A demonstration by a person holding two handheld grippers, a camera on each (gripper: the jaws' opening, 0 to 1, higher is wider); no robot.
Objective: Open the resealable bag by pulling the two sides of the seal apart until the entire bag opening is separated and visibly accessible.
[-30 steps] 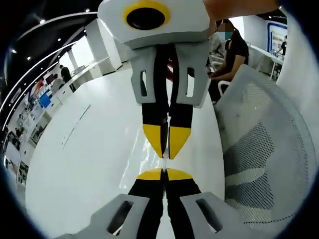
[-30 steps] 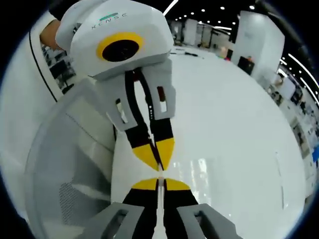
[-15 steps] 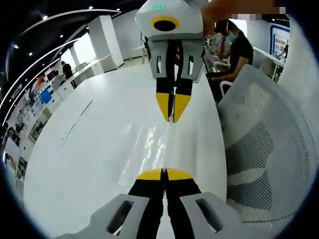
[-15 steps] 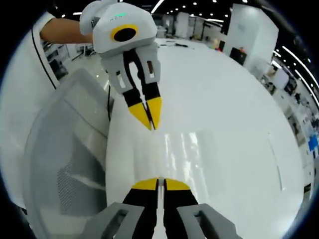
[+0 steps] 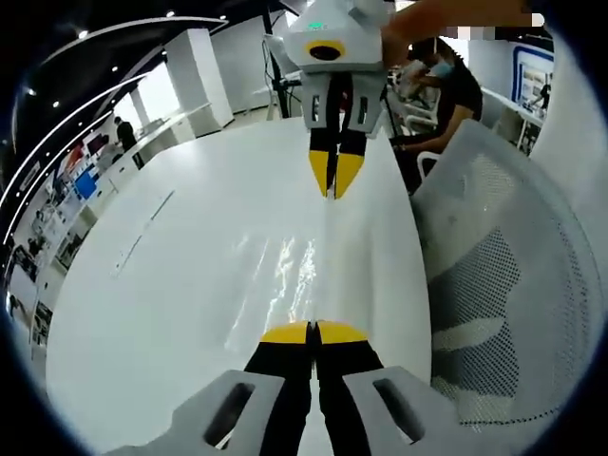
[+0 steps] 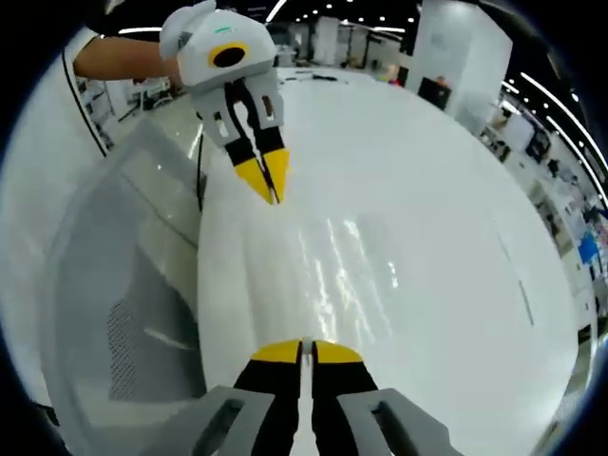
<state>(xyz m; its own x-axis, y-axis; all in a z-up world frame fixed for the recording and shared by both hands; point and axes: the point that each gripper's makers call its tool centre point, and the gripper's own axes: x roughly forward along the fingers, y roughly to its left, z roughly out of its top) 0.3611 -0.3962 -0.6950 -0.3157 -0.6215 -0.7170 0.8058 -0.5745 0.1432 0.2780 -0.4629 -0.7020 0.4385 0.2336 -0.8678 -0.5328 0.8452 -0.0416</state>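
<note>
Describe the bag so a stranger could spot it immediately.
Start at the white table. Over it, the left gripper and right gripper face each other. The bag is the clear, glossy film stretched between their yellow tips, visible mostly by its shiny streaks.

Colour-wise it's pretty plain here: the table is glossy white with pale glare streaks. Both hand-held grippers share one scheme, the left hand-held gripper and the right hand-held gripper: yellow tips, black fingers, light grey bodies. The resealable bag is see-through, just shiny reflections. The chair beside the table is white mesh with a dotted hole pattern.
</note>
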